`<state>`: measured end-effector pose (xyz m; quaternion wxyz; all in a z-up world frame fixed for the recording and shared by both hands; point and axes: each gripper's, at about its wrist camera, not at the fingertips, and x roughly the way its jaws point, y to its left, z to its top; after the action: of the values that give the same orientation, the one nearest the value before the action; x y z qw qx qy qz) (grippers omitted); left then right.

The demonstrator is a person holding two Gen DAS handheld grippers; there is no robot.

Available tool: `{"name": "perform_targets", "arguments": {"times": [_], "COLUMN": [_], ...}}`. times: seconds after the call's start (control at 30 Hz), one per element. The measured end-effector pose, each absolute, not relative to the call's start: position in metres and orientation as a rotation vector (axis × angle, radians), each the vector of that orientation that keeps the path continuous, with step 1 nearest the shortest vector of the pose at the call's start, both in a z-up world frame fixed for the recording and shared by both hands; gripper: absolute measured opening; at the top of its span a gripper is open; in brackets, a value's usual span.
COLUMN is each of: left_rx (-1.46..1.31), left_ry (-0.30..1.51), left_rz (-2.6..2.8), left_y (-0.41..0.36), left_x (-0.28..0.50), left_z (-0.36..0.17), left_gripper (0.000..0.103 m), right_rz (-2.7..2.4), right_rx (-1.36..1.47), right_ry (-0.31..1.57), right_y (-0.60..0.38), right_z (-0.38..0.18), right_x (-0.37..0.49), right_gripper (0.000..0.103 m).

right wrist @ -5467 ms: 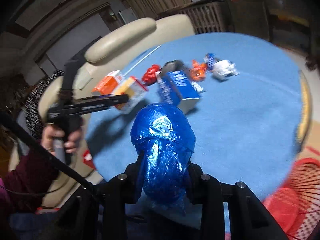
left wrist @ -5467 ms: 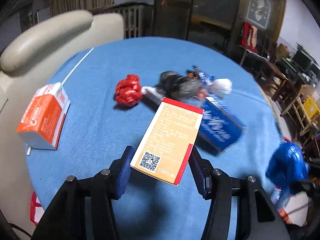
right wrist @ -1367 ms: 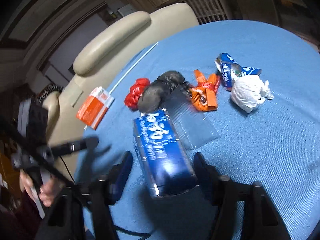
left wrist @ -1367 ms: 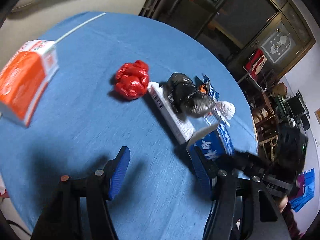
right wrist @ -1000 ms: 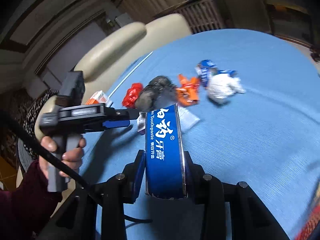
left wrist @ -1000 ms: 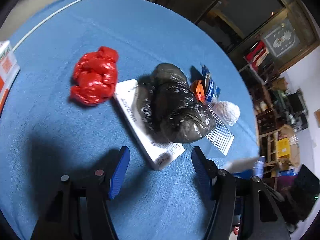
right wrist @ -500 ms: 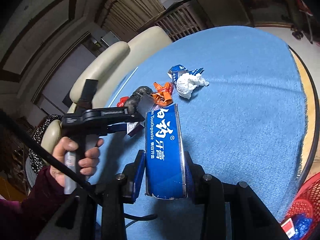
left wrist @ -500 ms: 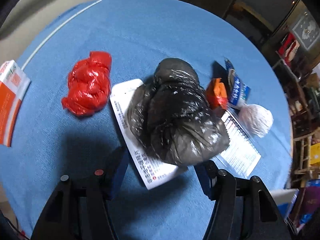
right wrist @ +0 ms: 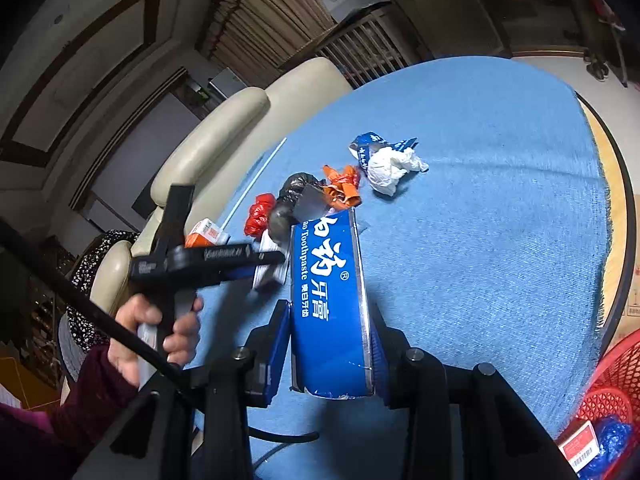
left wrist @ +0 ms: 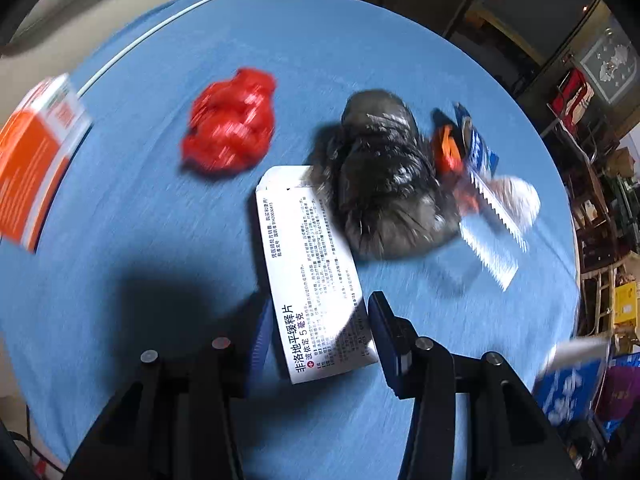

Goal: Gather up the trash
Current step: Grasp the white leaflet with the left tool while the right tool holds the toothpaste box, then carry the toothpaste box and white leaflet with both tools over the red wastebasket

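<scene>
My left gripper (left wrist: 316, 334) is shut on a white medicine box (left wrist: 314, 276) with black print, its far end still by the black bag (left wrist: 386, 176) on the blue table (left wrist: 132, 208). My right gripper (right wrist: 330, 344) is shut on a blue toothpaste box (right wrist: 328, 296), held above the table's near edge. A red crumpled bag (left wrist: 230, 130), an orange carton (left wrist: 34, 156), an orange wrapper (left wrist: 450, 152), a blue wrapper (left wrist: 478, 148) and a white wad (left wrist: 520, 198) lie on the table.
A red mesh basket (right wrist: 612, 384) stands at the lower right below the table edge, with a blue bag (right wrist: 610, 440) and a box in it. A cream chair (right wrist: 224, 128) stands behind the table. A clear plastic tray (left wrist: 486, 256) lies by the black bag.
My left gripper has closed on the white box and drawn it out from under the black bag. My right gripper keeps hold of the toothpaste box and has swung a little toward the basket.
</scene>
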<state>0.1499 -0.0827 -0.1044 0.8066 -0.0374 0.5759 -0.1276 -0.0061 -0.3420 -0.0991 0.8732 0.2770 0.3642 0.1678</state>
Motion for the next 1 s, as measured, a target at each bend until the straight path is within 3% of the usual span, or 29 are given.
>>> {"name": "perform_targets", "arguments": {"times": [0.47, 1.0], "left_rx": [0.017, 0.156], "left_ry": [1.143, 1.028], "left_rz": [-0.368, -0.471], "left_y": [-0.083, -0.123], "left_x": [0.047, -0.012], "left_z": [-0.090, -0.055], "left_gripper": [0.049, 0.049], "right_rz": [0.329, 0.240], "right_rx": [0.506, 0.526], "right_ry": [0.771, 0.714], "right_y": [-0.316, -0.348], "right_z": [-0.092, -0.084], "right_x": [-0.025, -0.089], "right_gripper": [0.039, 0.039]}}
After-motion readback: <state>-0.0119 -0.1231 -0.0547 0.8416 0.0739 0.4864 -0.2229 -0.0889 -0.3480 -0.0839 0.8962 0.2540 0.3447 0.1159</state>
